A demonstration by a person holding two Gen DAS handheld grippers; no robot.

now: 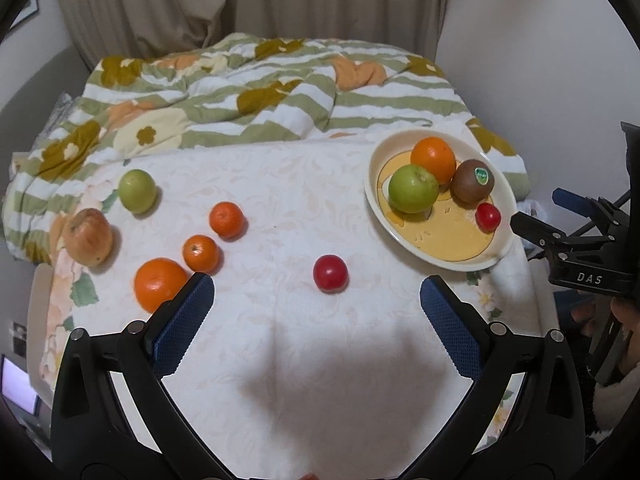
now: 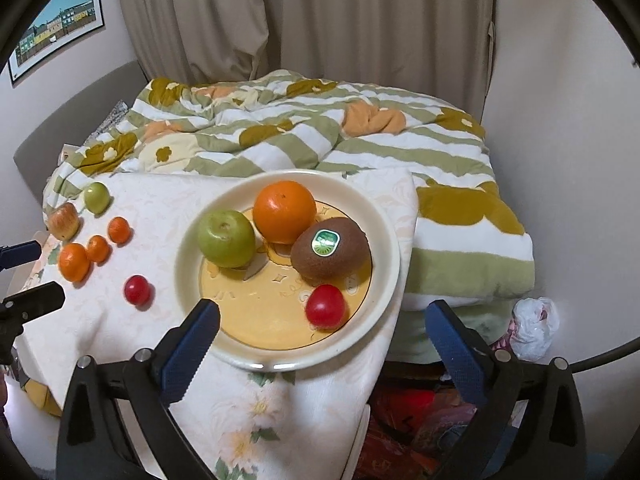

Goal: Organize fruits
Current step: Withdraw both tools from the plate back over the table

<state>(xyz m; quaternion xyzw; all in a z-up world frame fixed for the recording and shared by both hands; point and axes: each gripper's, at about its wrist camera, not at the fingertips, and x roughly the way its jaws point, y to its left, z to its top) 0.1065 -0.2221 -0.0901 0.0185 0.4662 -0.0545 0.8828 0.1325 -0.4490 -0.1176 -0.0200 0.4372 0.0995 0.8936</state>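
Observation:
A cream plate [image 1: 448,258] [image 2: 384,208] at the table's right holds a green apple [image 2: 226,239], an orange [image 2: 285,212], a kiwi [image 2: 330,253] and a small red fruit [image 2: 325,306]. Loose on the white cloth are a red fruit [image 1: 330,273], an orange [image 1: 160,284], two mandarins [image 1: 201,253] [image 1: 226,219], a green apple [image 1: 137,191] and a reddish apple [image 1: 88,237]. My left gripper [image 1: 316,300] is open and empty, just short of the loose red fruit. My right gripper [image 2: 322,332] is open and empty over the plate's near rim.
A striped flowered quilt [image 1: 248,92] lies bunched behind the table. Curtains hang at the back. The table's right edge drops off past the plate; a white plastic bag [image 2: 534,328] and red items lie below it.

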